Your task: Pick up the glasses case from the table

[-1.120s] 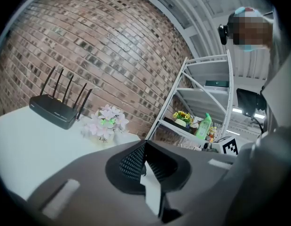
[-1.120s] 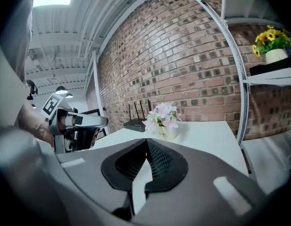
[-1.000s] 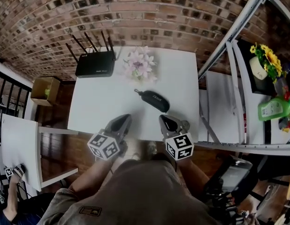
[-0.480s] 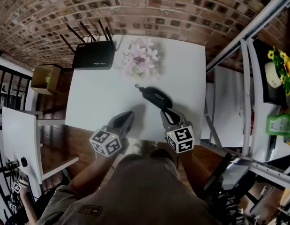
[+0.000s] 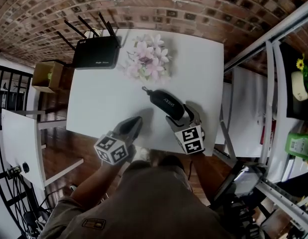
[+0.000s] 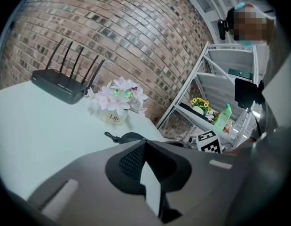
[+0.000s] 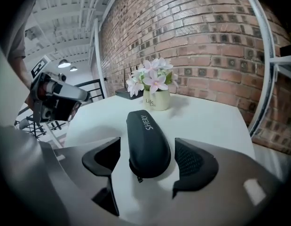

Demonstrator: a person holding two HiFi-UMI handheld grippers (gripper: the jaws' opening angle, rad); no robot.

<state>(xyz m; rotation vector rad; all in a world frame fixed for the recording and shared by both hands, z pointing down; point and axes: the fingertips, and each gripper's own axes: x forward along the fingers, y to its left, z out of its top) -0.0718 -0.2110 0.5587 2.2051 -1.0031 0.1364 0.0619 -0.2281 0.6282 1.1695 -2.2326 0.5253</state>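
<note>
In the head view, the white table (image 5: 99,103) stands against a brick wall (image 5: 193,9). A black router (image 5: 94,53) sits in the far left corner of the tabletop, and a pot of pink flowers (image 5: 146,59) stands at the middle of the far edge. The glasses case (image 5: 166,102) lies flat on the tabletop, right of its middle and slanting toward the near right corner. The right gripper (image 5: 182,117) reaches in over the near edge with its jaws at either side of the case's near end. The left gripper (image 5: 135,122) is over the near edge, well apart from the case, and its jaws come to a single point.

In the left gripper view, the left gripper (image 6: 143,145) has its jaws pressed together with nothing between them. Just past their tips shows the dark end of the glasses case (image 6: 129,136), with the flowers (image 6: 116,97) and the router (image 6: 58,83) farther back. A metal shelf (image 6: 216,74) stands to the right.

In the right gripper view, the jaws of the right gripper (image 7: 147,163) are opening and stand wide. The glasses case (image 7: 146,140) lies lengthwise between them on the tabletop, with white lettering on its lid. Bare tabletop shows between the case and both pads (image 7: 190,161), so neither presses on it. The flowers (image 7: 153,86) stand beyond the case's far end.
</note>
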